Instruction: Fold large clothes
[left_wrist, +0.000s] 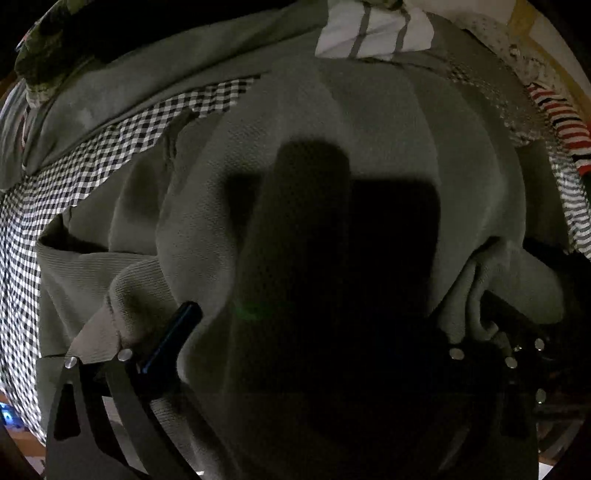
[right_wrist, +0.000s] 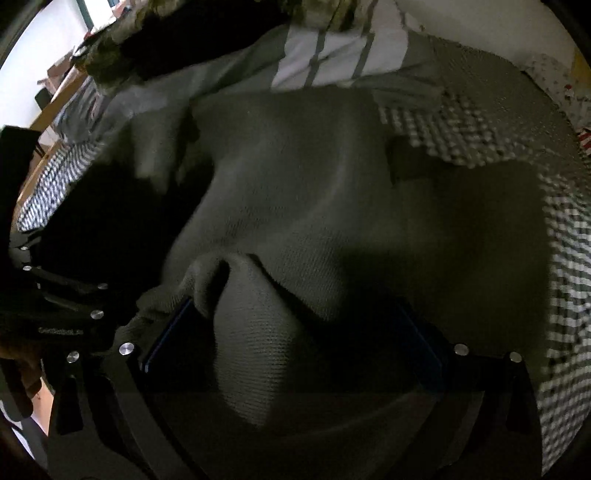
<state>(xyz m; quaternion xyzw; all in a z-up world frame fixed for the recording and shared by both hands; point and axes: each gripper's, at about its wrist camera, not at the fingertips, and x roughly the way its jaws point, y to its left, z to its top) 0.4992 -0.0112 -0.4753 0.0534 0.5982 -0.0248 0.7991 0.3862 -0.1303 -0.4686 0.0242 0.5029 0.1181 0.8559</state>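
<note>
One olive knit garment (left_wrist: 332, 122) lies spread on a black-and-white checked cover (left_wrist: 74, 177), with one white grey-striped cloth (left_wrist: 373, 33) beyond it. Two grippers hang over it: the left gripper (left_wrist: 317, 332) and the right gripper (right_wrist: 295, 332) both stand spread wide, a fold of the knit bulging between each pair of fingers, neither pinching it.

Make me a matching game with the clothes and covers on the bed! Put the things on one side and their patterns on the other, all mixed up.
Things:
1. knit sweater
2. bed cover
3. small garment
4. white cloth

Patterns:
A. red, white and dark stripes
B. plain olive green
C. grey lines on white
D. black-and-white checks

Pairs: 1-B, 2-D, 3-A, 4-C
</note>
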